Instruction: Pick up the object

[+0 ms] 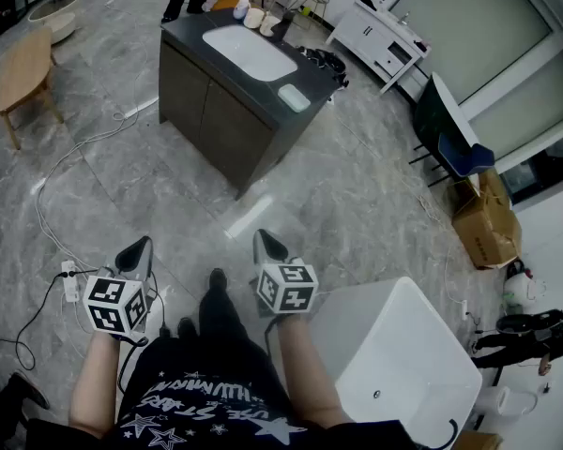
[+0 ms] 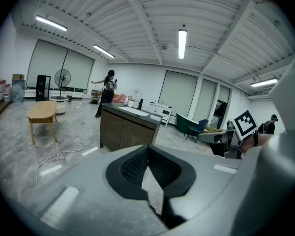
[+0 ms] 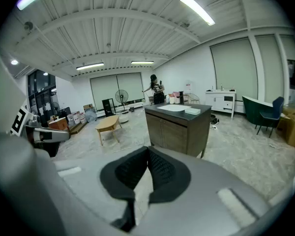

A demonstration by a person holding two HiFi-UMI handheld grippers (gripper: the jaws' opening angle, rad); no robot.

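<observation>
Jaws on both grippers are shut tip to tip with nothing between them. In the head view, the left gripper (image 1: 143, 247) and the right gripper (image 1: 266, 244) are held low in front of the person's legs, pointing toward a dark cabinet (image 1: 216, 120) that stands well apart across the floor. A pale pad (image 1: 294, 97) and some cups (image 1: 254, 17) sit on its top, and I cannot tell which of these is the object. The left gripper view shows its black pads (image 2: 132, 167) meeting, empty, with the cabinet far off. The right gripper view shows the same. I judge the task not begun: approach, reach and grasp all remain.
</observation>
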